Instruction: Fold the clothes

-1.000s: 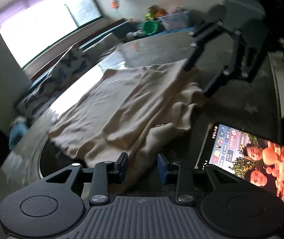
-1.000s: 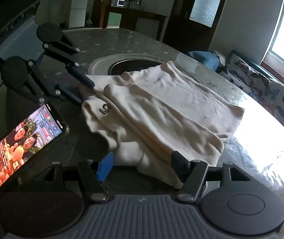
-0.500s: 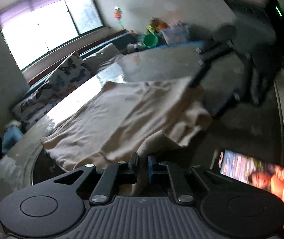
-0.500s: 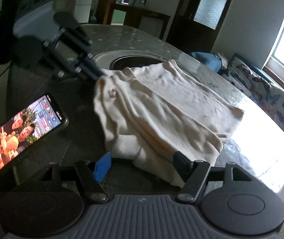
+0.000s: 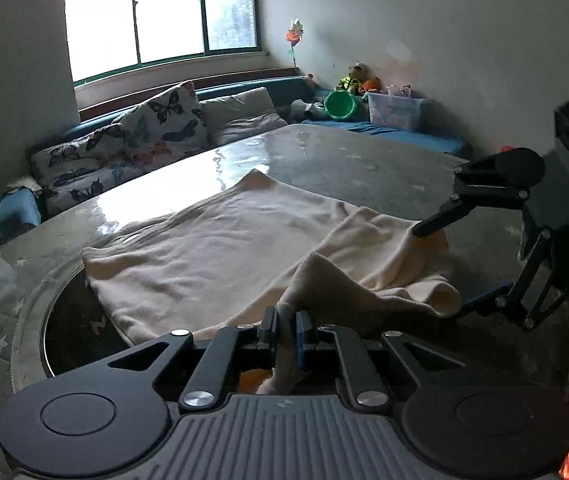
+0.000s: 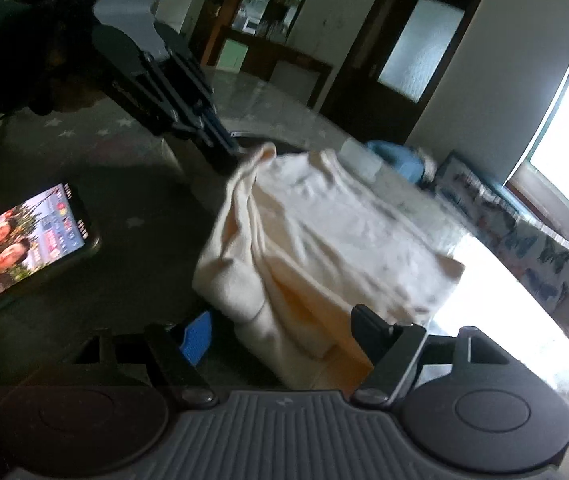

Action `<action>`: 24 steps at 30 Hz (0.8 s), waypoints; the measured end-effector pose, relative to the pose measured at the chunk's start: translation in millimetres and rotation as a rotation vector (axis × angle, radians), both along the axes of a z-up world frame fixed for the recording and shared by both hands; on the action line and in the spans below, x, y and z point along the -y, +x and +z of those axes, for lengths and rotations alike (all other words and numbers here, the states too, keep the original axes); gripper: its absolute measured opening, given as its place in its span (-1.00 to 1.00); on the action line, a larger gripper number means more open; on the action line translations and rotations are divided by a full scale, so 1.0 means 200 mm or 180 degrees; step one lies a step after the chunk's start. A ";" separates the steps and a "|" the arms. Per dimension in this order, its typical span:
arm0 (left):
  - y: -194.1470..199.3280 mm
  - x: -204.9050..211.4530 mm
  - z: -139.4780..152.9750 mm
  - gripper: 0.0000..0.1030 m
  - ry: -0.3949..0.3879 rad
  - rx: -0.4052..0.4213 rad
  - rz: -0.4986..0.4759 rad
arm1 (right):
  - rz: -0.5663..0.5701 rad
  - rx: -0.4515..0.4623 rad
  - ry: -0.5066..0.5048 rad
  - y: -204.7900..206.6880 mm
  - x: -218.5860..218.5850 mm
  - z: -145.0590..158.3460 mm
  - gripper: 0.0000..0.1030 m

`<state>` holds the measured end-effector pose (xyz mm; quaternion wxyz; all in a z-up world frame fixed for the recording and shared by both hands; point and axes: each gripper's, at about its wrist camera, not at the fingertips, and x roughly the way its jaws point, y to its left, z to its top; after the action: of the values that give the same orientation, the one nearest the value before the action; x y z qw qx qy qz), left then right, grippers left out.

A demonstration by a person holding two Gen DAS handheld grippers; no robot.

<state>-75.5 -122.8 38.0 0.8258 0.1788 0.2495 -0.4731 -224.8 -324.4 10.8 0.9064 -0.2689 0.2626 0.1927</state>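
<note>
A cream garment point(image 5: 220, 256) lies partly folded on a round grey table point(image 5: 356, 160); it also shows in the right wrist view point(image 6: 336, 232). My left gripper point(image 5: 285, 326) is shut on a corner of the garment and lifts it off the table; it shows from outside in the right wrist view point(image 6: 228, 146). My right gripper point(image 6: 284, 330) is open, its jaws standing on either side of the garment's near folded edge. It shows in the left wrist view point(image 5: 444, 264) at the garment's right end.
A phone point(image 6: 20, 244) with a lit screen lies on the table left of the garment. A dark round inset point(image 5: 72, 332) sits in the table under the garment's left end. Butterfly cushions point(image 5: 156, 128) line a bench by the window.
My left gripper has closed on the garment's corner and raised it. The right gripper has moved in to straddle the garment's edge, still open.
</note>
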 end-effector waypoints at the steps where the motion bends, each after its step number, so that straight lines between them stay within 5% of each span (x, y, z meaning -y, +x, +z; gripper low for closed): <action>1: 0.00 0.00 0.00 -0.80 0.0004 -0.0008 0.0004 | 0.0025 0.0104 -0.0043 -0.01 -0.01 0.00 0.46; 8: -0.01 0.00 0.00 -0.80 0.0040 0.0020 -0.0042 | 0.0253 0.0150 -0.0246 0.02 -0.06 -0.03 0.31; 13: -0.07 0.00 -0.02 -0.74 0.0136 0.0206 -0.0126 | 0.0313 0.0019 -0.0156 0.06 -0.09 -0.04 -0.50; 16: -0.11 -0.02 -0.03 -0.67 0.0205 0.0312 -0.0189 | 0.0213 -0.0132 0.0084 0.11 -0.06 -0.01 -0.67; 24: -0.22 -0.07 -0.11 -0.25 0.0456 0.0584 -0.0245 | -0.0072 -0.0387 0.0709 0.20 0.04 0.08 -0.74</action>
<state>-119.3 -109.3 16.1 0.8115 0.2893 0.1989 -0.4671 -184.2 -333.2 27.6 0.9152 -0.1513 0.2971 0.2264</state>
